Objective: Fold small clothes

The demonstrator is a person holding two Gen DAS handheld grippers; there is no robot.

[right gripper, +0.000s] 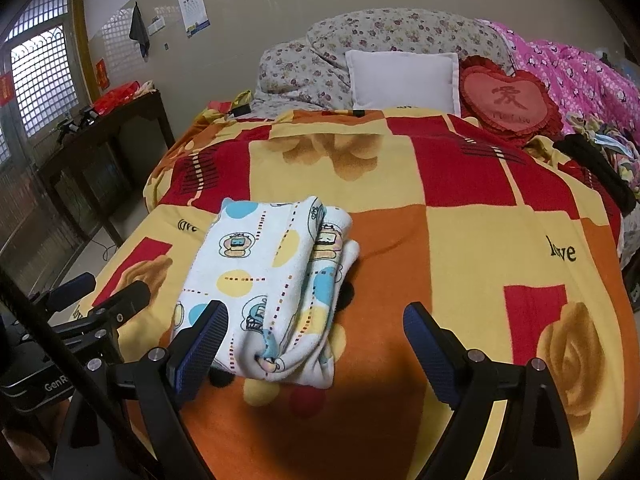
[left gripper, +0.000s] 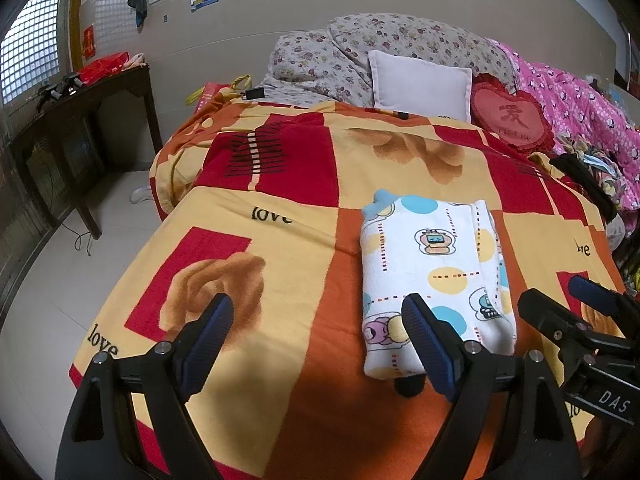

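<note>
Folded garment [left gripper: 434, 280], white with cartoon prints and coloured dots, lying flat on the red, yellow and orange blanket [left gripper: 280, 208], near the front edge of the bed. Left gripper [left gripper: 320, 316] spread wide, holding nothing, hovering just left of the garment with one pad in front of its near corner. Right gripper [right gripper: 316, 320] likewise spread and empty, straddling the garment's right near end. Behind: white pillow [left gripper: 420, 84], heart cushion [left gripper: 508, 120], floral quilt [left gripper: 360, 44].
</note>
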